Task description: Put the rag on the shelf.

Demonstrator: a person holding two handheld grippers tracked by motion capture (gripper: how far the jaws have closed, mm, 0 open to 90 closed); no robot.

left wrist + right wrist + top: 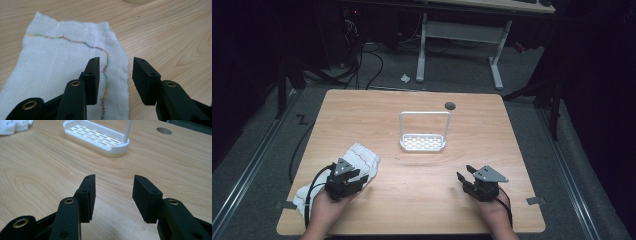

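Observation:
A white cloth (362,156) with a wavy multicoloured stitch line lies at the table's front left. In the left gripper view the cloth (57,62) spreads out flat under the jaws. My left gripper (360,173) hovers open over the cloth's right edge (115,61), with nothing pinched between its jaws. A white rack (423,143) with a slotted base and a tall hoop handle stands mid-table. My right gripper (465,172) is open above bare wood at the front right (115,178), pointing toward the rack (95,140), well short of it.
The wooden table (412,200) has a round cable hole (450,105) behind the rack. Beyond the table's far edge are a white desk frame (459,35) and cables on the floor. Metal rails run along both sides of the table.

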